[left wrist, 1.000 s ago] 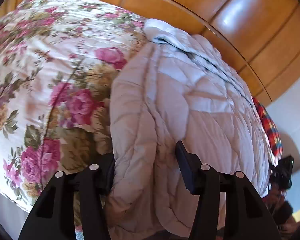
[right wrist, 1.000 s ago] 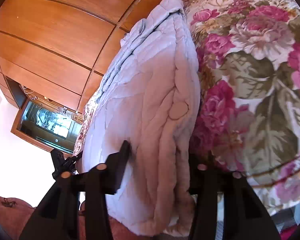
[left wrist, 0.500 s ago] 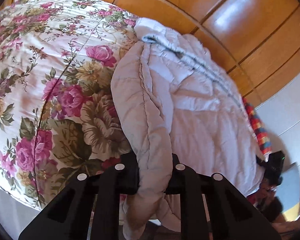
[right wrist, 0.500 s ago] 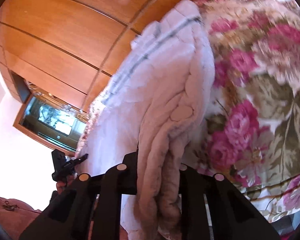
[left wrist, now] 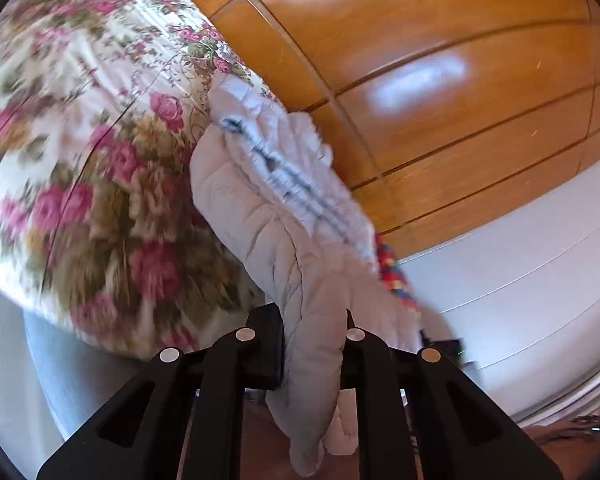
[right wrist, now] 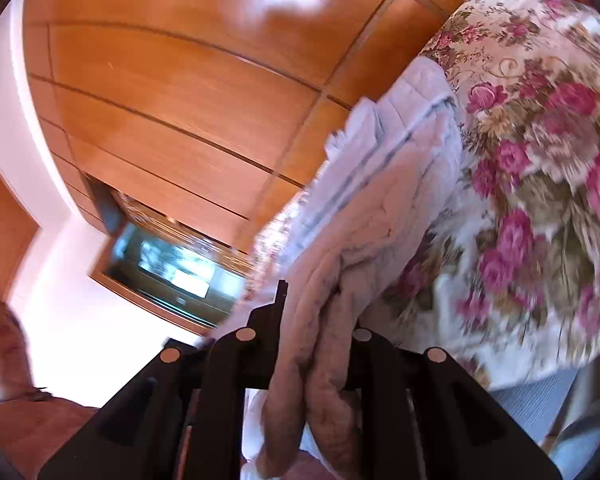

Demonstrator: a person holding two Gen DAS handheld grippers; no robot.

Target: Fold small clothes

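Left wrist: each hand-held gripper [left wrist: 312, 344] [right wrist: 316, 340] clenched on quilted jacket [left wrist: 268, 216] (bunched hem).

The right tool [right wrist: 314, 344] sits at 6 o'clock in the view, its two black fingers [right wrist: 266, 336] pressed against a bunched fold of the pale quilted jacket [right wrist: 384, 204]. The padded cloth rises from the tool toward 1 o'clock and hangs in a thick roll below the fingers. From 1 to 4 o'clock lies the floral bedspread [right wrist: 540, 152], blurred, touching the jacket's far edge. Glossy wooden panelling [right wrist: 188, 72] fills 10 to 12 o'clock. A framed dark screen [right wrist: 172, 272] sits at 8 o'clock on a white wall [right wrist: 80, 292].
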